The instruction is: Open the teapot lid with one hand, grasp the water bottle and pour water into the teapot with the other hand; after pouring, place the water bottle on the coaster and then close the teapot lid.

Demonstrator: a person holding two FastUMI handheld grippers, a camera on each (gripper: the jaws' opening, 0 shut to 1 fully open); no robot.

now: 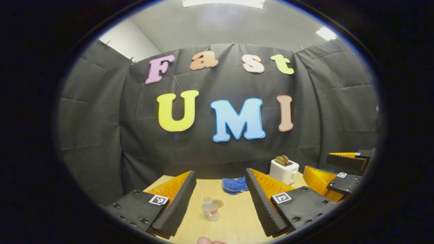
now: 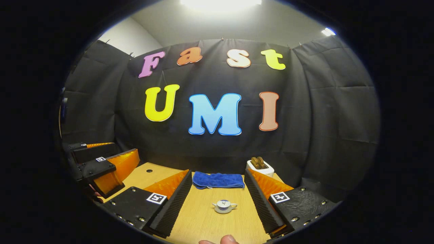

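Left gripper view looks down the wooden table [image 1: 237, 217] with the left gripper [image 1: 220, 203] spread wide, nothing between its fingers. Framed in that gap, toward 6 o'clock, stands the water bottle [image 1: 210, 209], small, clear and capped, with the round coaster [image 1: 218, 203] just behind it at about 1 o'clock from the bottle. A blue cloth [image 1: 235, 185] lies farther back, a white toaster [image 1: 284, 170] sits at 4 o'clock, and the other gripper shows at the right edge.

Right gripper view has the right gripper [image 2: 217, 200] equally wide apart and empty, with the teapot [image 2: 223, 206] centred between its fingers at 6 o'clock, lid still seated, spout and handle out to either side.

Nothing is grasped yet, so the task looks to be at its start. The teapot seems to be glazed ceramic: hard, slick and breakable, its lid light and best pinched by the small knob on top, lifted straight up. The bottle is probably thin plastic, light and squeezable; a grip across the middle of the body, with moderate pressure, should keep it from buckling or slipping while tilted.
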